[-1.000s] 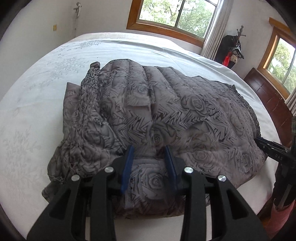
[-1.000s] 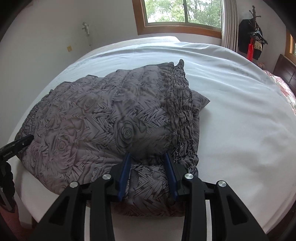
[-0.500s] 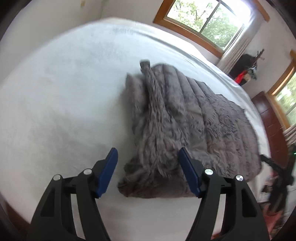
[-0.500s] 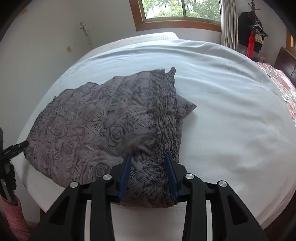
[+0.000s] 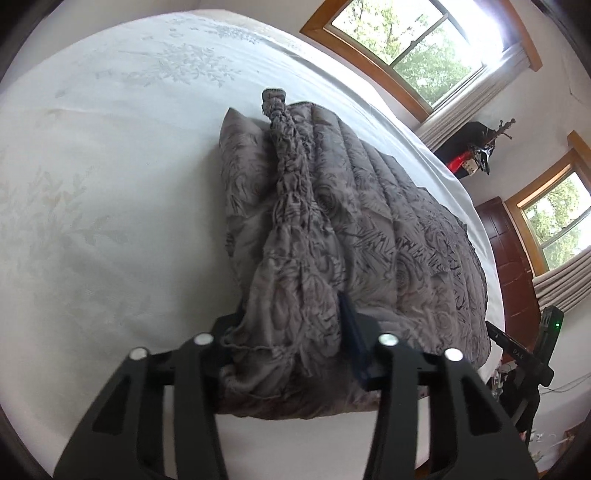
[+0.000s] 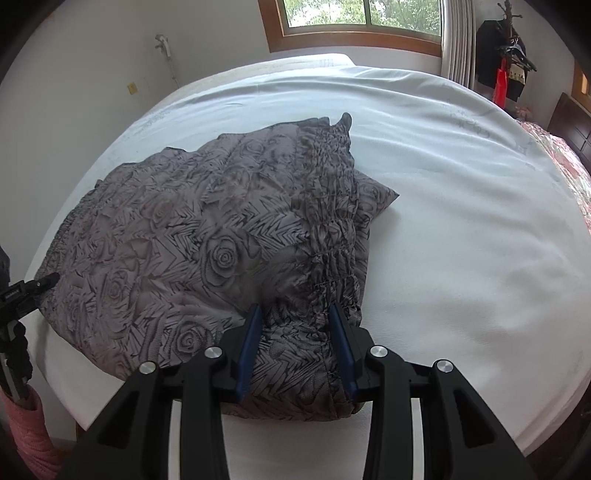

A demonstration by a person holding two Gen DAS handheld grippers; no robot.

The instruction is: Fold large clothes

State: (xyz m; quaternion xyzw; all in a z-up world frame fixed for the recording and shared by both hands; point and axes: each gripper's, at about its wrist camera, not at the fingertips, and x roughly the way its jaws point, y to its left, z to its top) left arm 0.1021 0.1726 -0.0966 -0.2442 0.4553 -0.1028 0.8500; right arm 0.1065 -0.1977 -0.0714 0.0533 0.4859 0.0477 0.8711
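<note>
Both pairs of jaws were closed on cloth. On the left gripper, the blue-padded fingers pressed in from either side of the gathered, elastic edge of the grey rose-print quilted garment; fabric spilled over the left finger and hid most of it. On the right gripper, the two blue pads stood a little apart with a thick fold of the same garment bunched between them, near its smocked band.

The garment lay folded on the white bedsheet, close to the near edge of the bed. In the left wrist view it ran away from the gripper toward the far side, with the ruched strip rising along its left edge and a flat corner of fabric poking out beside it. In the right wrist view it spread to the left of the gripper, and the same corner jutted out to the right onto the bare sheet.

A wood-framed window sat in the wall behind the bed, and a coat rack hung with dark clothes stood in the corner. At the left edge of the right wrist view, the tip of the left gripper rested at the garment's border.
</note>
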